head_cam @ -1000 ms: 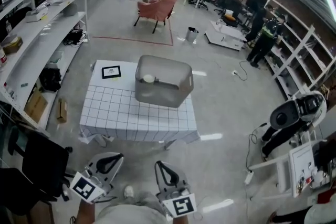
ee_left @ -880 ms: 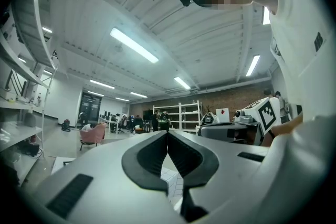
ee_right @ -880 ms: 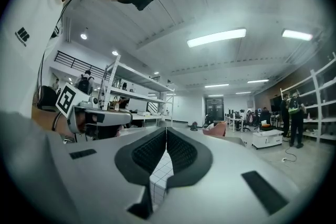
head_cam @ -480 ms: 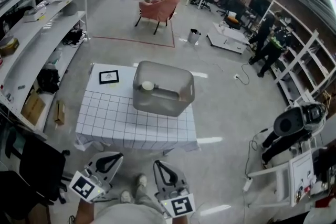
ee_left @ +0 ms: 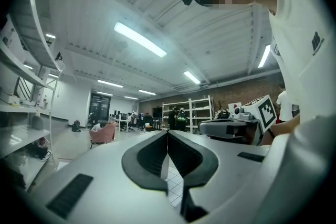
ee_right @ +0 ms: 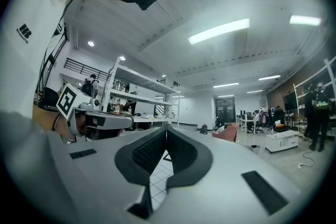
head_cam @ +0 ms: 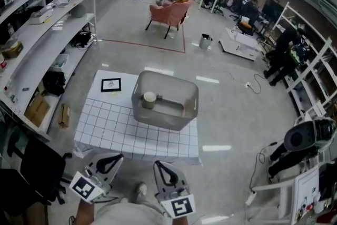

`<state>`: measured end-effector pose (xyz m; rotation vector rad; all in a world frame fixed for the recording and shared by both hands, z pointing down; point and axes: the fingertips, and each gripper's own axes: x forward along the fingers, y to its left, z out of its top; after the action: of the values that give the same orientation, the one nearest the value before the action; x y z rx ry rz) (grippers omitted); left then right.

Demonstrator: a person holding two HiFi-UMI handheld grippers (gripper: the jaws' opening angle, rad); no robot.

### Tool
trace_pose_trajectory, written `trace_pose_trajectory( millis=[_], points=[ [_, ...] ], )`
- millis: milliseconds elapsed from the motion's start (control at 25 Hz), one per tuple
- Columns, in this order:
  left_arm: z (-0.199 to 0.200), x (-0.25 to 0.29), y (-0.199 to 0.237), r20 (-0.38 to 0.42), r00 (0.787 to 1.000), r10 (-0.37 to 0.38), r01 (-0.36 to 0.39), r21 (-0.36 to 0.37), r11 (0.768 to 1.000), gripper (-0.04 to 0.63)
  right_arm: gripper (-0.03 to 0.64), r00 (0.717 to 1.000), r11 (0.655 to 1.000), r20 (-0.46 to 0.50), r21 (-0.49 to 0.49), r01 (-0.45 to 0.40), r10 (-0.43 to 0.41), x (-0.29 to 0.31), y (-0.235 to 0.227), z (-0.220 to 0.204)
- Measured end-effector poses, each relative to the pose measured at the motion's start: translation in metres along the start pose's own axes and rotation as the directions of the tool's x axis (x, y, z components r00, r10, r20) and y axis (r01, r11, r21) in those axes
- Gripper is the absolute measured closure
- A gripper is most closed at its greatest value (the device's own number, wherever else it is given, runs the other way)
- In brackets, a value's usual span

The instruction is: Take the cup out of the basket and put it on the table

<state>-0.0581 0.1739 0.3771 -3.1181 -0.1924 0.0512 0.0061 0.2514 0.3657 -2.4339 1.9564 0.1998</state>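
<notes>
Jaws of your left gripper [ee_left: 167, 132] are pressed together tip to tip, with nothing between the pads. Through the opening below the tips you see only a sliver of checked cloth [ee_left: 174, 182]. Your right gripper [ee_right: 166, 128] is the same: its pads are closed against each other and empty, and the squared cloth shows in the gap under them. The two grippers sit side by side. The right one's marker cube [ee_left: 265, 111] shows off to the right of the left gripper's jaws.

Seen from your head, both grippers are low and close to your body, short of the near edge of the table [head_cam: 105, 124] and not touching it. The basket [head_cam: 181, 116], a translucent grey tub, stands on the cloth ahead of the right gripper and well apart from both sets of tips. The cup [head_cam: 149, 97] is inside the basket at its left end, just beside the left wall; you cannot tell whether it touches that wall. It lies ahead of the gap between your two grippers, nearer the right gripper's line than the left's.

A framed card [head_cam: 111, 84] lies flat on the table ahead of the left gripper, to the left of the basket and apart from it. Far beyond the table, ahead of the right gripper, stands a pink armchair [head_cam: 168, 12]. Shelving [head_cam: 47, 13] runs along well to the left of the left gripper.
</notes>
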Motion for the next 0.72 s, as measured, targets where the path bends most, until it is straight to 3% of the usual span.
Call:
trace_pose_trajectory(
  millis=[720],
  points=[
    [-0.005,0.084,0.031,-0.035,0.999,0.034,-0.034,-0.012,0.999,0.584,0.606,0.999,0.999,0.002,0.028,-0.036,0.036,0.048,-0.079,-0.016]
  ],
)
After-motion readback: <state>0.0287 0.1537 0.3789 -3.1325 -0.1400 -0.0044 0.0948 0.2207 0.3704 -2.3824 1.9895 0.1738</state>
